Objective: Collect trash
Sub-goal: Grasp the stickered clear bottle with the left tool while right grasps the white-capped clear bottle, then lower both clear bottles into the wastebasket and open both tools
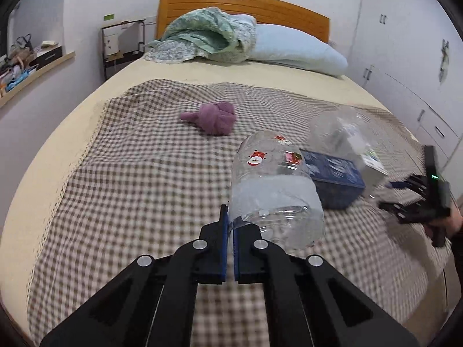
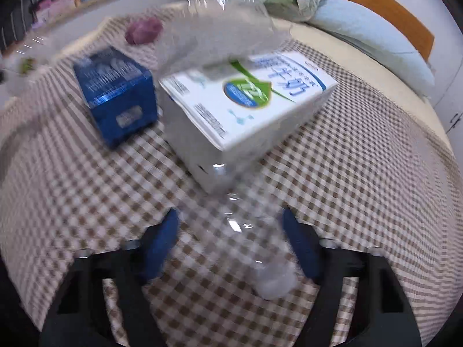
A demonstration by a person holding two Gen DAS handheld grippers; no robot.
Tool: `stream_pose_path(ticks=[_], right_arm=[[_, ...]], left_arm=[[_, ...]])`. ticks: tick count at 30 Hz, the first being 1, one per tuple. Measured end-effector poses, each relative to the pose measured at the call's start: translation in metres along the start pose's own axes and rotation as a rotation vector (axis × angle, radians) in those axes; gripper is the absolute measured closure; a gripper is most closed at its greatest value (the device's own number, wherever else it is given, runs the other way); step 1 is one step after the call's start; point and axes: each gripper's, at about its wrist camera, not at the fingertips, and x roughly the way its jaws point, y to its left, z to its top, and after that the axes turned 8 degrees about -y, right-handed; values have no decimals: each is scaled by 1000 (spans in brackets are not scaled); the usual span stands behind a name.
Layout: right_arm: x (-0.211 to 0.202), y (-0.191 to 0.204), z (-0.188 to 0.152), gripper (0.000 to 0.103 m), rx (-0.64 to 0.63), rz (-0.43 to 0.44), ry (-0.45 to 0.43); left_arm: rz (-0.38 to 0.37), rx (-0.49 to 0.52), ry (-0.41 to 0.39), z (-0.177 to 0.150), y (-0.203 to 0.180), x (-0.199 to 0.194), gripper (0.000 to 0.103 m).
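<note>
Your left gripper (image 1: 230,231) is pinched on the cut rim of a clear plastic bottle (image 1: 272,185), holding it above the checked bedspread (image 1: 139,179). Your right gripper (image 2: 228,245) is spread around a second clear bottle (image 2: 237,225), beside the white carton (image 2: 246,104) and blue box (image 2: 115,92).

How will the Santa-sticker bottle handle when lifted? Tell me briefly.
Probably light: the Santa-sticker bottle looks clear and empty. Likely soft: its thin wall seems pinched nearly flat in the left gripper. Held only at one edge, it may swing or slip; set down on the checked cloth, its round body could roll.
</note>
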Motion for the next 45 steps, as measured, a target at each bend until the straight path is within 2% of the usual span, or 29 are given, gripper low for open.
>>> stream_pose_path(ticks=[4,9,12,16,21,24,28,30,33,35,37,39,42,44,45], right_arm=[[-22,3,-16,40,26,-15,-29],[-95,-3,-56,41,109,-66,-115],[-150,-3,-80,41,178,-109,-186],[-212,-6,-127,41,250,-163,-242],[-275,-3,-213,40,384,-236,-272],[-305,-2,-268,40,482,-275,-270],[-327,1,-337,40,599,-335,-225],[-332,1,-371,40,682,-347,-207],[-324,0,-413,40,785,-361,-163],[-315,-2,-435,40,843,-366,-136],[-305,-5,-458,40,909,-371,-112],[-290,-8,-476,40,979,-377,-82],[-272,-12,-504,40,1066,-375,-38],[-264,-13,-513,40,1104,-371,-21],[-259,-13,-517,40,1124,-370,-13]], left_arm=[[-9,26,12,-10,-18,-27,103],[-41,57,-4,-14,-48,-68,103],[-81,96,-18,-16,-82,-90,103],[-209,217,-2,-37,-158,-112,103],[-387,394,75,-83,-263,-122,103],[-497,533,149,-126,-330,-119,103],[-587,658,286,-179,-395,-98,103],[-609,762,359,-214,-433,-81,103],[-626,881,463,-258,-473,-55,103],[-609,971,601,-295,-501,-30,103],[-592,1047,678,-322,-523,-11,103],[-541,1154,705,-352,-542,10,102],[-420,1340,752,-409,-562,49,102],[-360,1379,772,-433,-566,68,100],[-342,1392,779,-443,-568,79,94]])
